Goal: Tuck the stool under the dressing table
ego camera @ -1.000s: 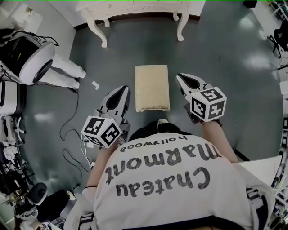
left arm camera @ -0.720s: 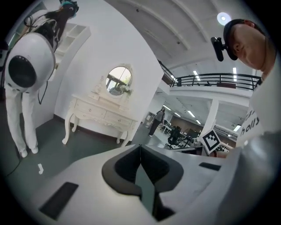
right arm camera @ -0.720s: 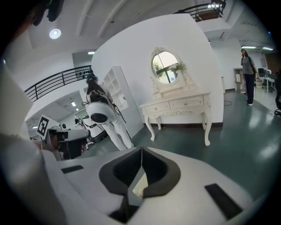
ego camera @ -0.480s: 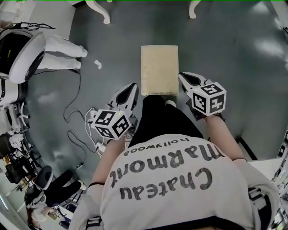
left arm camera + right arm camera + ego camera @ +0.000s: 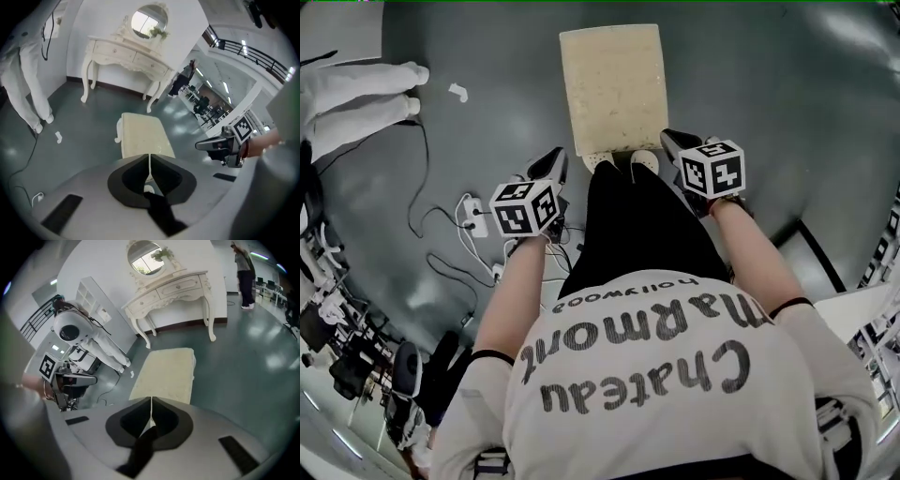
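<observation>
The cream cushioned stool (image 5: 612,89) stands on the grey floor just ahead of the person's shoes. My left gripper (image 5: 555,159) is low at the stool's near left corner, jaws shut and empty. At the near right corner my right gripper (image 5: 670,139) is also shut with nothing in it. In the left gripper view the stool (image 5: 140,138) lies right past my shut left gripper (image 5: 150,157), with the white dressing table (image 5: 124,51) and its oval mirror behind it. The right gripper view shows the stool (image 5: 168,371) beyond my shut right gripper (image 5: 151,401), and the dressing table (image 5: 171,289) against the wall.
A white robot's legs (image 5: 356,94) lie at the left, with a power strip and cables (image 5: 473,220) on the floor beside my left gripper. A white scrap (image 5: 457,91) lies near the stool. A person (image 5: 244,261) stands far off at the right.
Both grippers have dropped toward the floor and now sit at the stool's near corners. The head view has tipped down, so the dressing table has left it.
</observation>
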### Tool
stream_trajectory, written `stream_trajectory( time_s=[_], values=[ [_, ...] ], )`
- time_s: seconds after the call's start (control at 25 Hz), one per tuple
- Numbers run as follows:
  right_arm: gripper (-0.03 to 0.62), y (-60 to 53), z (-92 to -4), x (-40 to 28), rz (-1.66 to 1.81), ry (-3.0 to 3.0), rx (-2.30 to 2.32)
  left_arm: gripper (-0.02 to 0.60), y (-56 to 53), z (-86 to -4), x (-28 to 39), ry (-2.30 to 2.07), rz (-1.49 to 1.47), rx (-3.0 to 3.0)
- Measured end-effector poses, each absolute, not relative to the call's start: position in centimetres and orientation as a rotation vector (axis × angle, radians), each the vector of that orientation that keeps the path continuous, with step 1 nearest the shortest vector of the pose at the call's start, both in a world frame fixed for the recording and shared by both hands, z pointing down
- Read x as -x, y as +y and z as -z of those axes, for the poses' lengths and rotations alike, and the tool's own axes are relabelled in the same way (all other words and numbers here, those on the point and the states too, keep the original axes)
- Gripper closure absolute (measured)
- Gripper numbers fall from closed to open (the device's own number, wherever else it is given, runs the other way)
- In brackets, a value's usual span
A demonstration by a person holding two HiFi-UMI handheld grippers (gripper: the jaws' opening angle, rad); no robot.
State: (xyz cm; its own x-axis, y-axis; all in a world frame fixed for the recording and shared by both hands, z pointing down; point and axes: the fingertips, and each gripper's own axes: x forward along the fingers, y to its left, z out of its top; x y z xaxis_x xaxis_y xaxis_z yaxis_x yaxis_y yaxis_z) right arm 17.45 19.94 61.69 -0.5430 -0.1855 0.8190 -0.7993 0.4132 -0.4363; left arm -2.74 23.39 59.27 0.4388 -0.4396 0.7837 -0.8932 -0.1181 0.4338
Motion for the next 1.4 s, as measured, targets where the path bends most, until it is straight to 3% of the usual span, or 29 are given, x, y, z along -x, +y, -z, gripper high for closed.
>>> stream_trajectory(
  time_s=[0.36,0.4,0.44,0.48,0.68,1.4],
  values=[
    [0.558,27.9,-74.8,-23.9,-1.357,-1.561,-0.816,0.543,30.3,-71.6,2.1,-0.753,-0.730,-1.555],
    [0.471,28.5,-75.4,-23.8,-1.375,-1.549,-0.790,0.464,31.0,-72.4,1.8,-0.715,-0.732,-1.526],
    [0.315,28.9,-75.7,-23.5,-1.412,-1.548,-0.763,0.344,31.5,-73.1,1.6,-0.682,-0.744,-1.503],
    [0.303,29.1,-75.8,-22.9,-1.461,-1.553,-0.743,0.308,31.7,-73.6,1.4,-0.659,-0.769,-1.495],
    [0.303,26.3,-76.1,-20.2,-1.621,-1.607,-0.837,0.308,29.4,-75.4,1.4,-0.669,-0.866,-1.578],
    [0.303,24.1,-79.0,-19.5,-1.534,-1.550,-0.805,0.296,27.0,-79.2,-0.5,-0.457,-0.949,-1.551]
  ],
)
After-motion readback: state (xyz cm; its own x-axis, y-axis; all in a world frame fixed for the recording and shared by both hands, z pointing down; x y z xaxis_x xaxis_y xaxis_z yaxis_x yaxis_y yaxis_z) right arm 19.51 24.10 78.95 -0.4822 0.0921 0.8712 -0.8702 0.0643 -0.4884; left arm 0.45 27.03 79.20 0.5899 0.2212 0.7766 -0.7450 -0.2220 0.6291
